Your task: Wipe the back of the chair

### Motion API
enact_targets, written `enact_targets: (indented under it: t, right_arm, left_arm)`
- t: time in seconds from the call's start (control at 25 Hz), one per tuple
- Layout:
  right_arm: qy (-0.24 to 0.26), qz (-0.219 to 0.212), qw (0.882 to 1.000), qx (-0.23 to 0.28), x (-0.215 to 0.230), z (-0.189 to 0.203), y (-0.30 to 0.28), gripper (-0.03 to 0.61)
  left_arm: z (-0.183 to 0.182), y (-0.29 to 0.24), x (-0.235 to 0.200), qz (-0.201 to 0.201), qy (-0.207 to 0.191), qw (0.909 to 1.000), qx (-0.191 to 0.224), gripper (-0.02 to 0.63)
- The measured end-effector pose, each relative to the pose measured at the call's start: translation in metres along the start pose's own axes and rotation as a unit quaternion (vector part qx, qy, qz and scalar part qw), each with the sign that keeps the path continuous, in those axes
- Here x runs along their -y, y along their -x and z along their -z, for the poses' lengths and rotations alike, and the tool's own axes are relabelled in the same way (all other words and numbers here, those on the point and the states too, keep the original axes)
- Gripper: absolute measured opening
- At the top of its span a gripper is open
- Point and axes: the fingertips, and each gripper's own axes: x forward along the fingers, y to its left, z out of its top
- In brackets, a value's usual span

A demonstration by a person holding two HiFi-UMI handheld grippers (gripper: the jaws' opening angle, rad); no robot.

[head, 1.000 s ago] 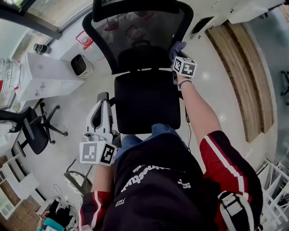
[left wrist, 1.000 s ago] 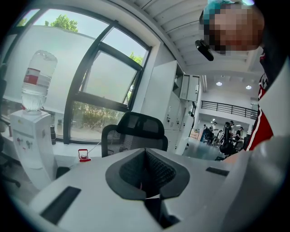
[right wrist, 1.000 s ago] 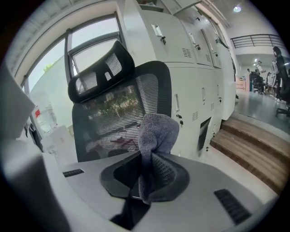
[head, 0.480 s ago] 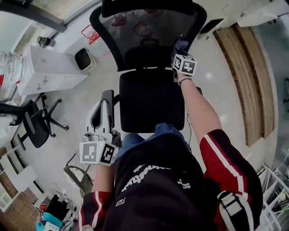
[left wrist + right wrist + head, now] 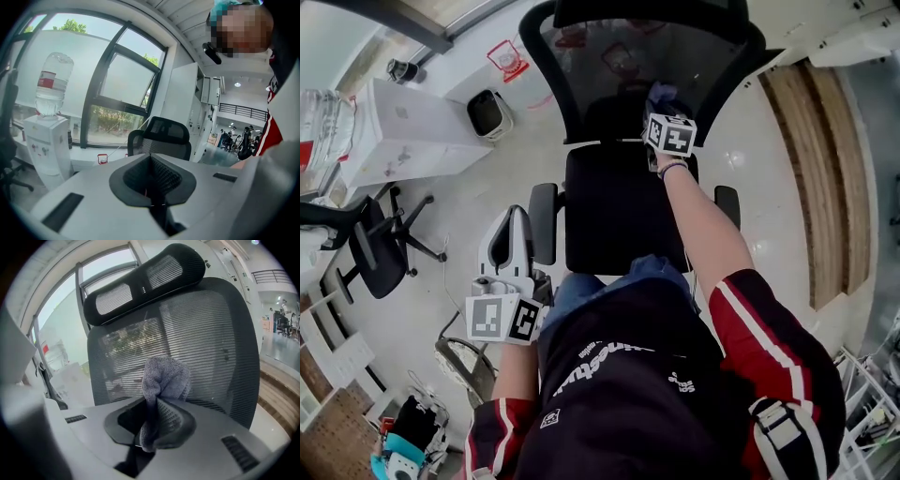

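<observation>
right gripper [image 5: 152, 420]: jaws clamped on a grey cloth [image 5: 165, 376]. The cloth bunches up past the tips, in front of the chair back [image 5: 206, 333] mesh.
left gripper [image 5: 151, 161]: jaws pressed together, nothing between them. We hold it low at our left hip, well apart from the chair back.
chair back: upright, straight ahead of us. Head view puts the cloth at its lower right, just above the seat [image 5: 614, 220].
contact: we can't tell if the cloth touches the mesh; no view shows the gap.
right gripper view only: the clamp itself, plus the whole headrest [image 5: 145, 282].
head view only: armrests [image 5: 543, 223] either side of the seat and a second office chair [image 5: 370, 258] off to the left. The marker cube [image 5: 670, 134] covers the right jaws.
left gripper view only: water dispenser [image 5: 47, 140] with bottle [image 5: 53, 84] by the window [image 5: 108, 93]. Headrest and upper chair back peek over the gripper body.
cut off: the headrest runs off the top of head view, and our torso [image 5: 628, 394] hides the seat's front edge.
</observation>
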Motion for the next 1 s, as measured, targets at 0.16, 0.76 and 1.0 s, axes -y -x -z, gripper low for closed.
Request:
enact_targets:
  t: [0.16, 0.76, 1.0]
  right_arm:
    - [0.003, -0.018, 1.000, -0.003, -0.044, 0.004, -0.017, 0.061]
    - [0.009, -0.079, 0.997, -0.009, -0.200, 0.024, -0.062, 0.061]
    - [0.017, -0.094, 0.995, -0.014, -0.242, 0.030, -0.067, 0.061]
  left_arm:
    - [-0.004, 0.007, -0.028, -0.007, 0.002, 1.0000, 0.001, 0.023]
    - [-0.014, 0.057, -0.124, -0.041, 0.003, 0.9992, 0.004, 0.023]
    - [-0.015, 0.081, -0.149, -0.054, 0.008, 0.9985, 0.009, 0.023]
